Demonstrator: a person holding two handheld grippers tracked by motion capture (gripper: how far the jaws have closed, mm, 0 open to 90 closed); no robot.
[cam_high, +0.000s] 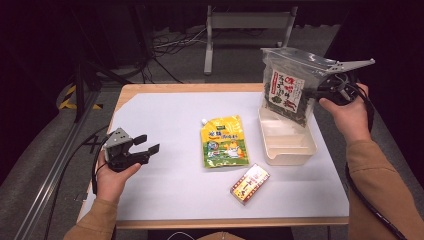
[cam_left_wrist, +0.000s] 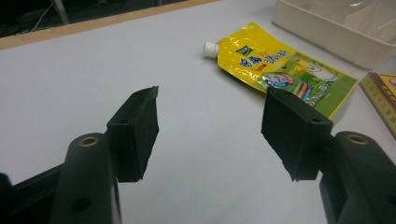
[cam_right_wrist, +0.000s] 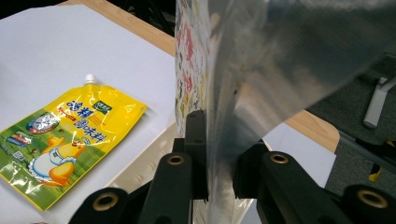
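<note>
Right tongs (cam_high: 320, 93) clamped on clear seaweed bag (cam_high: 289, 90), bag hanging above beige tray (cam_high: 292, 152). Lower slowly, keep bag upright, bottom edge inside tray walls, then release. Left tongs (cam_high: 146, 144) wide, nothing between, near yellow pouch (cam_high: 225, 141) on counter (cam_high: 165, 120).

Your seaweed bag (cam_high: 289, 85) hides the tray's (cam_high: 291, 155) far corner. The bag's print is too small to read. Beside the yellow pouch (cam_left_wrist: 280, 70), the red box (cam_left_wrist: 383, 100) is cut off by the frame edge.
</note>
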